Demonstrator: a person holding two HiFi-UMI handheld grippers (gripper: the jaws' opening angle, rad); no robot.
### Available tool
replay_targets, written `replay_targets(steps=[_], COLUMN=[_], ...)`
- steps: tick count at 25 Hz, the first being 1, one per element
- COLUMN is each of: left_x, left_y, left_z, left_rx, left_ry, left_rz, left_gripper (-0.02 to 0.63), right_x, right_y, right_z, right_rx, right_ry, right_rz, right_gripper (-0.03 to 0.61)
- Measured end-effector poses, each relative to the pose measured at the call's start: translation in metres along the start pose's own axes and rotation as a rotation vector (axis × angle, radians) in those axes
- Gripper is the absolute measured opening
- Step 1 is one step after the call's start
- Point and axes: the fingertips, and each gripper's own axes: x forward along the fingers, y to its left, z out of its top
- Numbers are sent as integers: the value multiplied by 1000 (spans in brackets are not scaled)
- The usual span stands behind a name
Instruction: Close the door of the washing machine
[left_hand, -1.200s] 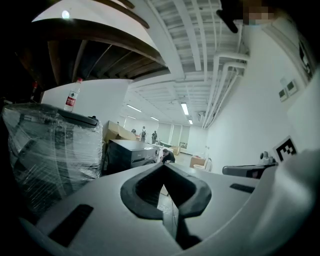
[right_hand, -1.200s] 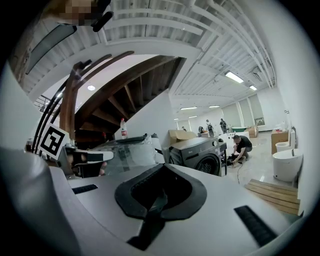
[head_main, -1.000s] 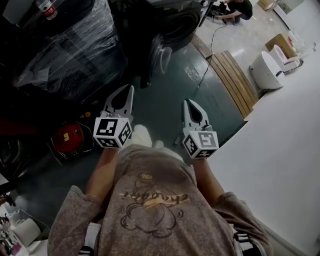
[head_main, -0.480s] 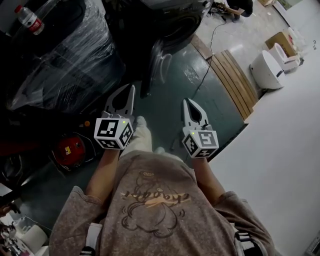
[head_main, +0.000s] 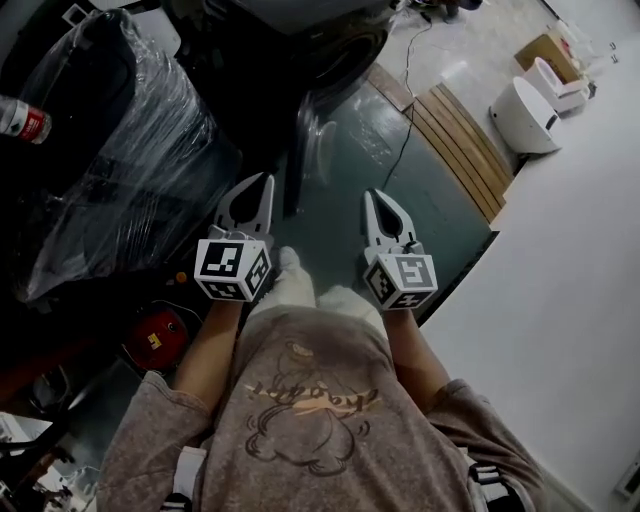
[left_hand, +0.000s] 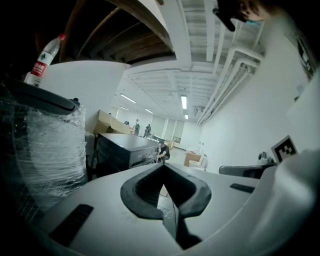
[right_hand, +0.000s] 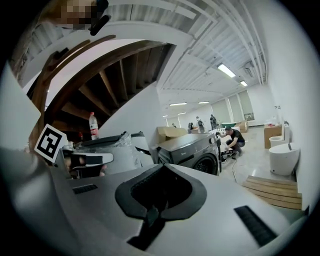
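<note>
A dark washing machine (head_main: 335, 35) stands at the top of the head view, its round glass door (head_main: 318, 130) swung open toward me. The same machine (right_hand: 192, 149) shows straight ahead in the right gripper view and as a dark box (left_hand: 125, 150) in the left gripper view. My left gripper (head_main: 266, 181) is held above the green floor, short of the door, with its jaws together and nothing between them. A little right of the door, my right gripper (head_main: 371, 196) is also shut and empty. Neither gripper touches the door.
A plastic-wrapped appliance (head_main: 120, 170) with a bottle (head_main: 20, 120) on top stands at the left. A red object (head_main: 160, 338) lies on the floor. Wooden boards (head_main: 460, 130), a cable (head_main: 408, 130) and a white toilet (head_main: 525, 115) are at the right. A person (right_hand: 234, 137) crouches beyond the machine.
The person has stepped forward, so the machine and its open door sit nearer and lower in the head view. Both grippers keep the same pose and stay shut.
</note>
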Motion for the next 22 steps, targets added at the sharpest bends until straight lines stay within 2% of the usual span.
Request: replay_targets(steps=[4, 9, 15, 22], left_x=[21, 43, 69, 92], left_y=[3, 2, 5, 25], left_z=[2, -5, -20, -62], left_rx=[-3, 3, 6, -12], left_ry=[15, 38, 60, 97], left_rz=[-27, -47, -46, 0], left_gripper=[-2, -2, -2, -2], right_x=[11, 22, 35, 61], right_y=[-12, -29, -48, -67], right_z=[7, 2, -20, -57], right_rx=[10, 7, 11, 2], right_ry=[-1, 5, 37, 87], right_rz=[-47, -64, -49, -34], right_gripper=[-3, -3, -3, -3])
